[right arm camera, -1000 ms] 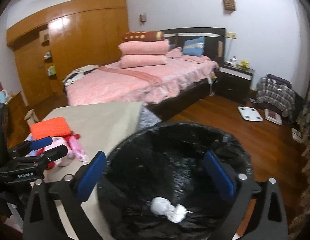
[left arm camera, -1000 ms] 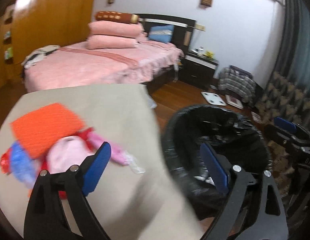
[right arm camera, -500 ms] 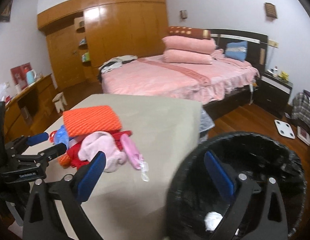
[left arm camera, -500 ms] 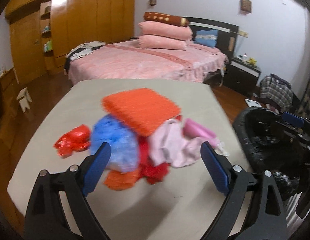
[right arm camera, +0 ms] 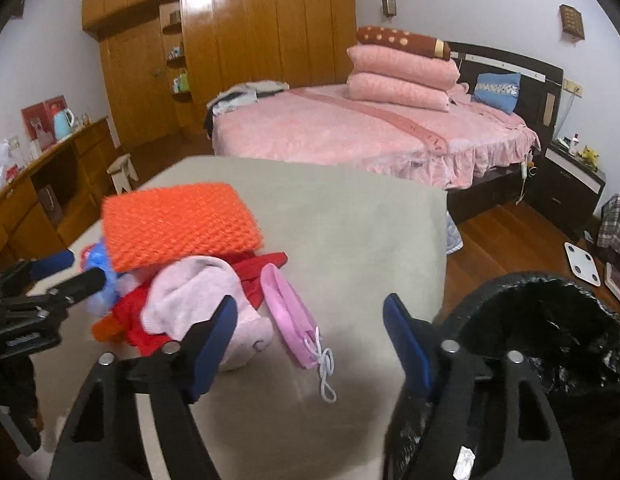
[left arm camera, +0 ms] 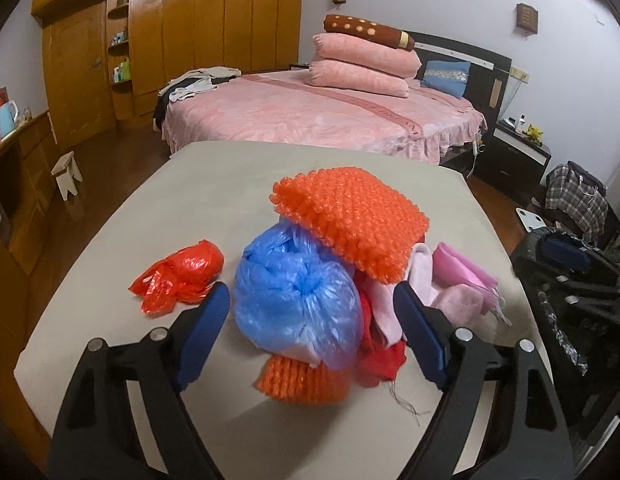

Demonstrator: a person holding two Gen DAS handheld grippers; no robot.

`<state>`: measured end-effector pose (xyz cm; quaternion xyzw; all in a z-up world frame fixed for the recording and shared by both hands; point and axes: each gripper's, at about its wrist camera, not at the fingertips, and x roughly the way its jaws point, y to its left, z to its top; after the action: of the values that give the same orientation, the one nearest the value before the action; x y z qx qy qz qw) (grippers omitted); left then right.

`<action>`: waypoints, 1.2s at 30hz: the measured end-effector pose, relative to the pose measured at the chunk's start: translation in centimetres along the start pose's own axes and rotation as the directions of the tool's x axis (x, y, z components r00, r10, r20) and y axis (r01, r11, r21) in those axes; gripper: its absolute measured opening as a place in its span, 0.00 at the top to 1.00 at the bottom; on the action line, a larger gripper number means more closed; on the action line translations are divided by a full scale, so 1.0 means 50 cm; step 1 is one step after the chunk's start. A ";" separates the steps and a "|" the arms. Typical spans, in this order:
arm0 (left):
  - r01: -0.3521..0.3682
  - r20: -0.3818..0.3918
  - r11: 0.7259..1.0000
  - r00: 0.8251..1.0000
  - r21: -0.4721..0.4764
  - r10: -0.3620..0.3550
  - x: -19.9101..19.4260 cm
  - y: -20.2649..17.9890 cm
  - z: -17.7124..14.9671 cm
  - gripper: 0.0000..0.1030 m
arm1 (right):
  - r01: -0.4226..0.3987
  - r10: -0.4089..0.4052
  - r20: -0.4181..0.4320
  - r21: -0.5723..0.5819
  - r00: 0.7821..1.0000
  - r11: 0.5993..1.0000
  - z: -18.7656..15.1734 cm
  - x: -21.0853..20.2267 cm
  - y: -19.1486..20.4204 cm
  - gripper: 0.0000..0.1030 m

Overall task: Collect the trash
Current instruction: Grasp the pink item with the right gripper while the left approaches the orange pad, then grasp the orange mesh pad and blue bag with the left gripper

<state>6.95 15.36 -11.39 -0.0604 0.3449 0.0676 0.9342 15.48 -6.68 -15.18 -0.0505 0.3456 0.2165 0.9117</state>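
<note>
Left wrist view, left to right across the desk (left arm camera: 214,184): red plastic bag (left arm camera: 178,276) lying apart from the pile; crumpled, light, slippery film; best pinched at a bunched fold. Blue plastic bag (left arm camera: 296,304) next, between the closing fingers of the left gripper (left arm camera: 310,336), pads not yet pressing on it; airy, collapses under pressure, so grip deep at the twisted centre. Orange bubble wrap (left arm camera: 354,224) resting on top of the blue bag; springy, likely to slide off when the bag lifts. Pink cloth (left arm camera: 422,280) at right; soft, limp.

Right wrist view: right gripper (right arm camera: 310,344) over the pink face mask (right arm camera: 290,316), fingers closing, nothing pinched yet; thin, floppy, best taken across its pleated body, not by the ear loop. Black-lined bin (right arm camera: 550,320) beside the desk at right.
</note>
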 end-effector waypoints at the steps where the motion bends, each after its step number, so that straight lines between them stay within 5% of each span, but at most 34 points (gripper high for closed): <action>1: 0.003 -0.001 1.000 1.000 -0.005 -0.003 0.004 -0.001 0.003 0.22 | -0.002 0.002 -0.013 0.000 1.000 1.000 -0.001 0.013 0.002 0.33; 9: 0.025 -0.001 1.000 1.000 -0.009 -0.025 0.025 -0.011 0.015 0.22 | -0.001 0.001 -0.119 0.000 0.993 1.000 -0.015 0.094 0.012 0.50; 14: 0.042 -0.007 0.999 0.999 -0.013 -0.042 0.030 -0.011 0.016 0.22 | -0.065 0.065 -0.156 0.010 0.986 0.998 -0.019 0.108 0.010 0.87; 28: 0.106 0.012 0.994 0.994 0.001 -0.106 0.008 -0.039 0.021 0.22 | -0.023 0.025 -0.051 0.045 0.998 0.999 0.022 0.027 -0.018 0.90; 36: 0.069 0.037 0.997 0.997 -0.025 -0.068 0.038 -0.039 0.077 0.26 | -0.016 0.017 -0.025 0.042 1.000 0.999 0.046 0.017 -0.036 0.90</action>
<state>11.18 14.22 -9.59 -0.0829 0.3248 0.0412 0.9412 18.23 -7.46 -14.12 -0.0311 0.3622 0.2162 0.9061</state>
